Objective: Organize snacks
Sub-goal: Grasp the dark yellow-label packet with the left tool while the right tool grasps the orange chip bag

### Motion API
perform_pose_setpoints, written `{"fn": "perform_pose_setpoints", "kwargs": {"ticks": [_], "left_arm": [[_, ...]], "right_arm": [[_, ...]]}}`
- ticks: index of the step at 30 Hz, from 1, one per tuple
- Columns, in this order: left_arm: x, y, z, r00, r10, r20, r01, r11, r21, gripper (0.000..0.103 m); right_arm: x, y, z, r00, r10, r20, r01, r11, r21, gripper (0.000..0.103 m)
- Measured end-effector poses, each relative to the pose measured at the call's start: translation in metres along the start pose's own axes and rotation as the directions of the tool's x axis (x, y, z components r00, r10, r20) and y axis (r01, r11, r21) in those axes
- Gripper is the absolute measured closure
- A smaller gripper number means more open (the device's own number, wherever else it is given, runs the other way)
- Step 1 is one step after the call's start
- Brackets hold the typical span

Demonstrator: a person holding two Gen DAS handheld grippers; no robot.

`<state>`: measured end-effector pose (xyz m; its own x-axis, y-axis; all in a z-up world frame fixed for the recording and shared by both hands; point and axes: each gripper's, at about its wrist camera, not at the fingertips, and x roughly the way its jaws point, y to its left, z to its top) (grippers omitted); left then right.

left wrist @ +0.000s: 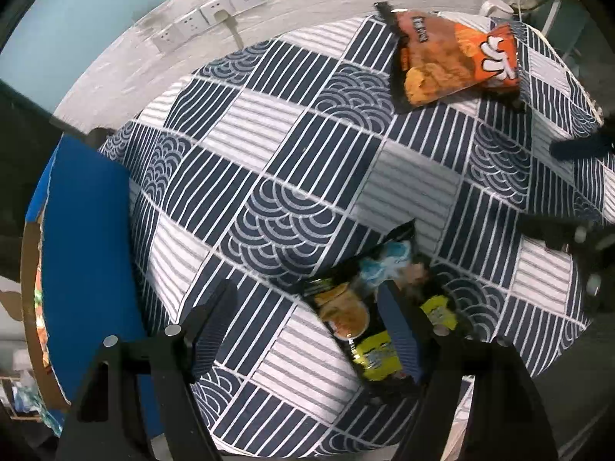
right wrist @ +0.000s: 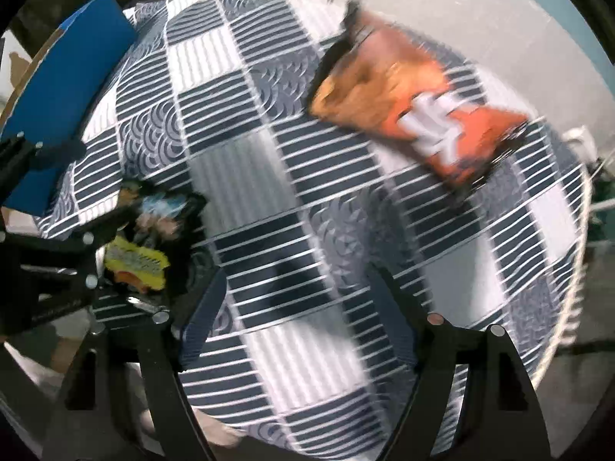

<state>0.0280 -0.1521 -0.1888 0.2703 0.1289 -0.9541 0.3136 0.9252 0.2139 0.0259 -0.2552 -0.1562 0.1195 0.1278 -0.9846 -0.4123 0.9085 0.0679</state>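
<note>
A black and yellow snack bag (left wrist: 357,307) lies on the navy and white patterned tablecloth (left wrist: 269,153), just under the right finger of my left gripper (left wrist: 307,292). That gripper is open and points down, with only cloth in its gap. An orange chip bag (left wrist: 453,57) lies flat at the far side of the table. My right gripper (right wrist: 301,284) hovers open above bare cloth (right wrist: 292,199), with the orange chip bag (right wrist: 415,107) beyond it and the black and yellow bag (right wrist: 146,246) to its left. The right wrist view is blurred.
A blue box (left wrist: 88,249) stands off the table's left edge, also the blue box (right wrist: 65,88) in the right wrist view. A white mug (left wrist: 494,4) sits at the far rim. Wall sockets (left wrist: 207,19) run behind the round table.
</note>
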Motion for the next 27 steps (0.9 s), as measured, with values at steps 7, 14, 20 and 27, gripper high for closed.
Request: {"fn": "perform_pose_setpoints", "kwargs": {"ticks": [7,14,20,27], "left_arm": [[-0.004,0.002,0.021,1.000,0.004,0.019,-0.004,1.000,-0.011,0.026],[0.009,0.015,0.032,1.000,0.002,-0.010,-0.003,0.999,-0.042,0.026],[0.017,0.017,0.041,1.000,0.003,-0.013,-0.004,0.999,-0.039,0.026],[0.031,0.020,0.041,0.999,-0.011,-0.049,0.009,0.999,-0.043,0.026]], "right_arm": [[-0.021,-0.031,0.038,0.995,-0.096,0.019,0.098,0.978,-0.184,0.024],[-0.011,-0.040,0.081,0.986,-0.150,0.070,0.165,0.930,-0.328,0.024],[0.010,-0.042,0.092,0.986,-0.160,0.050,0.166,0.891,-0.423,0.024],[0.047,-0.042,0.096,0.983,-0.183,-0.008,0.160,0.880,-0.447,0.024]]}}
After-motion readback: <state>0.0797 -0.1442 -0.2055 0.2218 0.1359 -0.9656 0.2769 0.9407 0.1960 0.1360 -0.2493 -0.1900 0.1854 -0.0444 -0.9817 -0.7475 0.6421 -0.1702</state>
